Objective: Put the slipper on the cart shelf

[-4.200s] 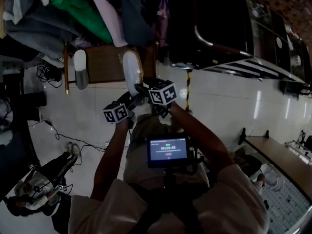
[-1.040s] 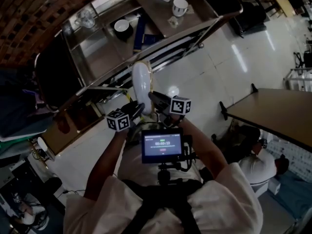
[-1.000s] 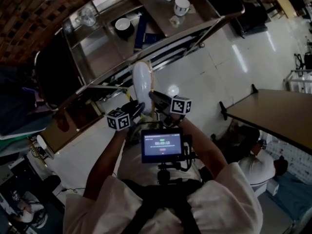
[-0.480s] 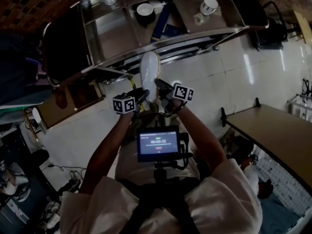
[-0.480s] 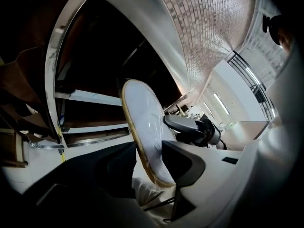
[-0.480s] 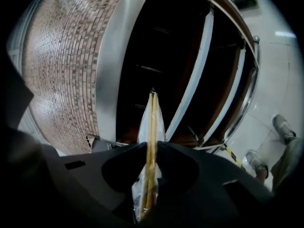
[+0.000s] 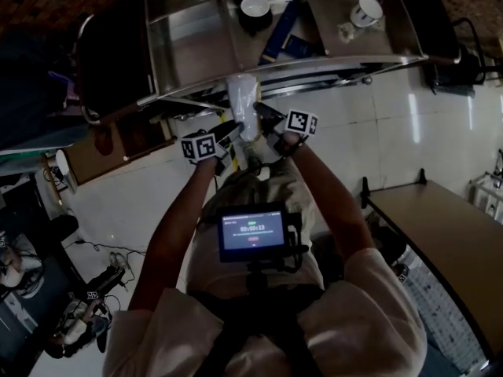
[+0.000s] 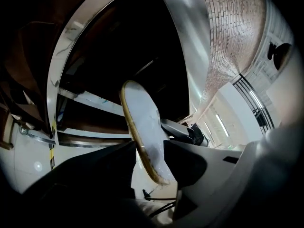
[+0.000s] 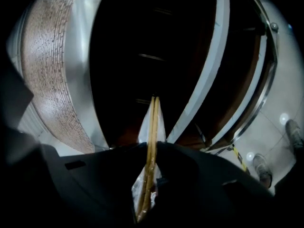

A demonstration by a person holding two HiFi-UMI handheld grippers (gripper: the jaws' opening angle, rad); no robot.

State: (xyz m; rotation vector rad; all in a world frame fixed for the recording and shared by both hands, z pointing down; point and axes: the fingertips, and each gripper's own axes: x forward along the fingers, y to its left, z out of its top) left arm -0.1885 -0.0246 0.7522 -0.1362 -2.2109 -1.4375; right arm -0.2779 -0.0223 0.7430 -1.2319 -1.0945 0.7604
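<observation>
Jaws of left gripper (image 7: 233, 133) and right gripper (image 7: 262, 116) are clamping a flat white slipper (image 7: 242, 100) pointing twelve o'clock. The right jaws have just been closing.

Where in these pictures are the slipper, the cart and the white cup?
slipper (image 7: 242, 100), head view, middle of its pale face.
cart (image 7: 189, 49), head view, bare metal of its top shelf.
white cup (image 7: 366, 12), head view, its body.
</observation>
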